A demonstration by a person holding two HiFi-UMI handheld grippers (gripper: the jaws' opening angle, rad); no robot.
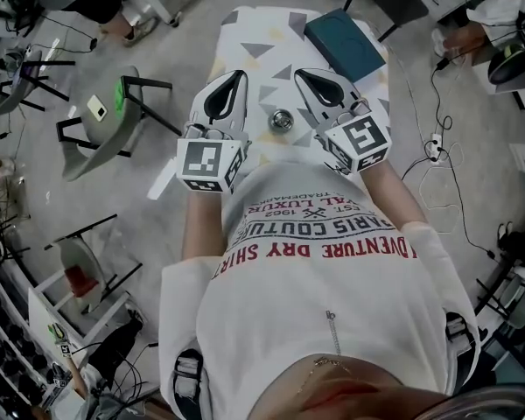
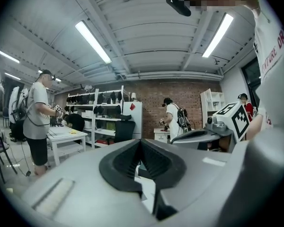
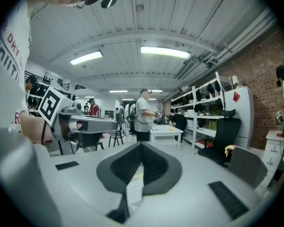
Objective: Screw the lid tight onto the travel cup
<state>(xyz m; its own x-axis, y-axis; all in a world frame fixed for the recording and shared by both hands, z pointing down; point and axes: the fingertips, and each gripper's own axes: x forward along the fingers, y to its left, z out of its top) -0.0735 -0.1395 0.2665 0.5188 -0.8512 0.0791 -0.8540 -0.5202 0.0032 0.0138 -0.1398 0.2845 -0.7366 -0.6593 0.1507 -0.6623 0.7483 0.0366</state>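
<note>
I held my left gripper, a grey two-jaw tool with black pads and a cube of square markers at its rear, in the upper middle of the head view. Its jaws were pressed together with nothing between them, as its own view showed plainly. My right gripper, of the same make, sat just right of it in that frame. Its jaws were likewise closed on nothing.

The small round silver metal travel cup stood between the two grippers in the head view, a little below their tips. It rested on the table covered with a white cloth printed in grey and yellow triangles, and neither gripper touched it. Seen from straight above, I could not tell whether its lid was on. A flat dark teal rectangular box lay on the same table toward the upper right of the frame, well apart from the cup.

Both gripper views looked out level across a workshop with a red brick wall and white shelving. The cup appeared in neither one.
</note>
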